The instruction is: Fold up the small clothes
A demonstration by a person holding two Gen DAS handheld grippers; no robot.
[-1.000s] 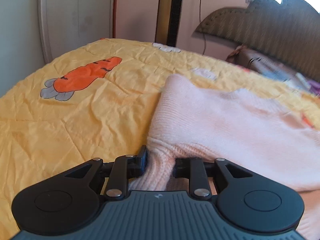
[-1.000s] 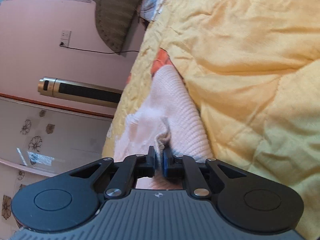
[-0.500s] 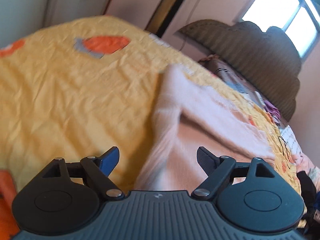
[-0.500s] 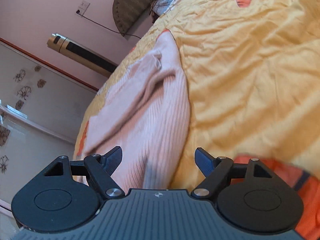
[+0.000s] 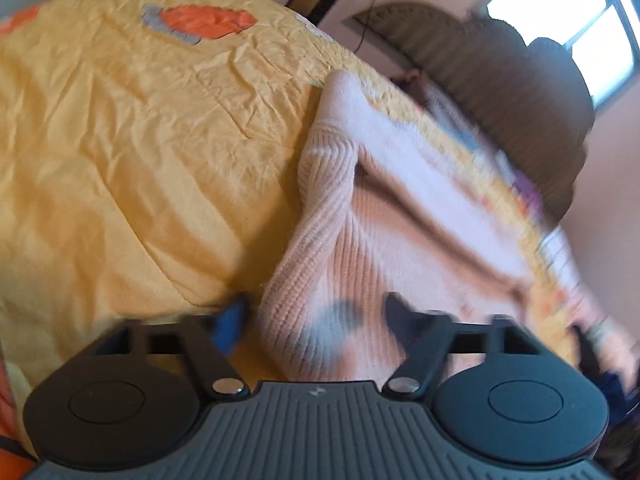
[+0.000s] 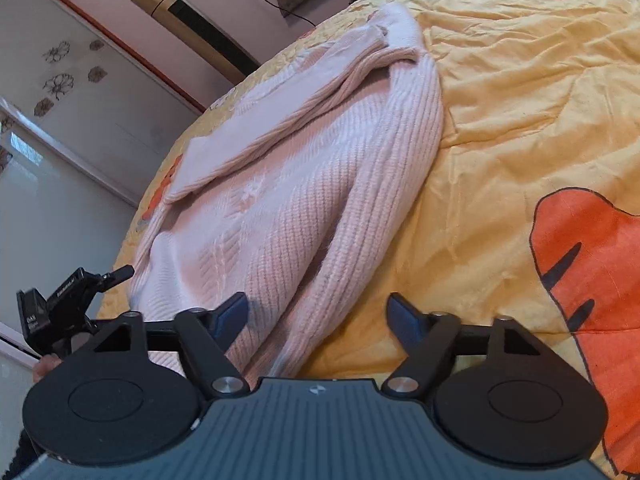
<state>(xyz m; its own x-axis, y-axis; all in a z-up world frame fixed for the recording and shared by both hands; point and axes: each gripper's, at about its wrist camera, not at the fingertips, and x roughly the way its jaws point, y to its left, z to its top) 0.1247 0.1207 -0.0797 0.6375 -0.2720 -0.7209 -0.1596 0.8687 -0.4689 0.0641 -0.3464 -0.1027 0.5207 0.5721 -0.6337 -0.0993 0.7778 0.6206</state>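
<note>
A pale pink ribbed knit sweater [image 5: 360, 248] lies folded lengthwise on the yellow quilt [image 5: 120, 160], one sleeve laid across its body. My left gripper [image 5: 316, 316] hovers at its near end, blurred by motion. Its jaws are closing, apart from the knit, with the sweater's edge showing between them. In the right wrist view the sweater [image 6: 288, 200] stretches away from my right gripper [image 6: 320, 314]. Those jaws are closing too, with the near fold of the sweater in the gap and neither pad pressing on it. The left gripper [image 6: 68, 304] shows at the left edge there.
The quilt [image 6: 540, 100] bears orange carrot prints [image 6: 592, 280]. A padded headboard [image 5: 520, 92] and pillows stand past the sweater, under a bright window. A tall gold and black fan [image 6: 192, 20] and glass wardrobe doors [image 6: 60, 120] line the wall. A hand [image 6: 44, 368] holds the left gripper.
Both grippers were shut on the sweater's edge a second ago. They let go, opened wide and drew back from it; the jaws now stand a little narrower than half a second ago.
</note>
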